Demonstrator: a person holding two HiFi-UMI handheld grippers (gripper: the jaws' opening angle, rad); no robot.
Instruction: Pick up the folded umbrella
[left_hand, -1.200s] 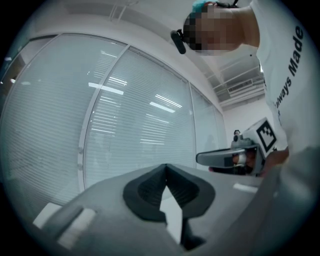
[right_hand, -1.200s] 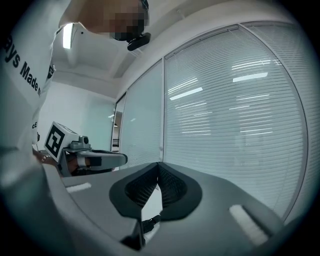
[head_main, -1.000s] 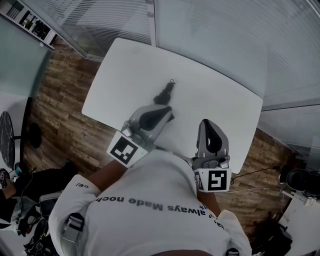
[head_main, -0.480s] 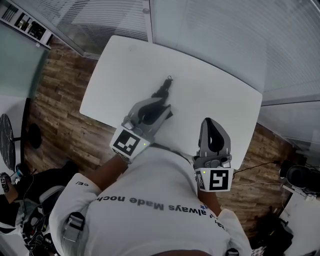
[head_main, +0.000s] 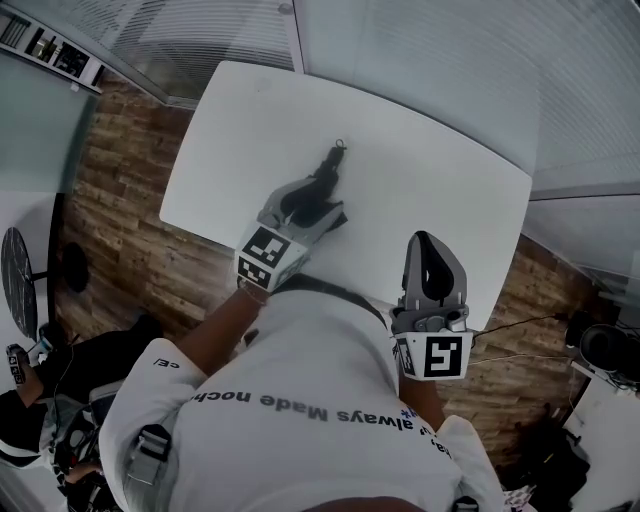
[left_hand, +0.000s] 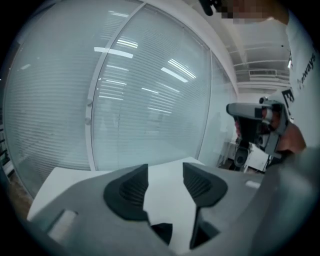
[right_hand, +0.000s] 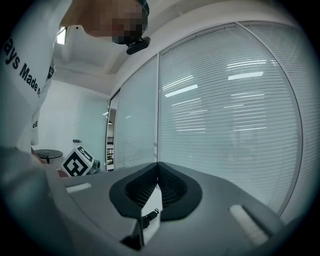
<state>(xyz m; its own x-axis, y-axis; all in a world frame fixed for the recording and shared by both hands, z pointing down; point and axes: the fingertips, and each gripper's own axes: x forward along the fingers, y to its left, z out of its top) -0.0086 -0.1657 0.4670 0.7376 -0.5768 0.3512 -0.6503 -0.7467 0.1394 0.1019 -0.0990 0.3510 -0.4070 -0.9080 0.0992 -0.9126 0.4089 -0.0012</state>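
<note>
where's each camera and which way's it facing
Head view: on the head, steeply down at table, umbrella, left tongs, right tongs, shirt.
Left gripper view: on left tongs, jaws opening, only table between, facing glass wall; right tongs at right.
Right gripper view: on right tongs, shut, facing blinds; shirt at left.
Shared: head and right gripper views show the umbrella.
</note>
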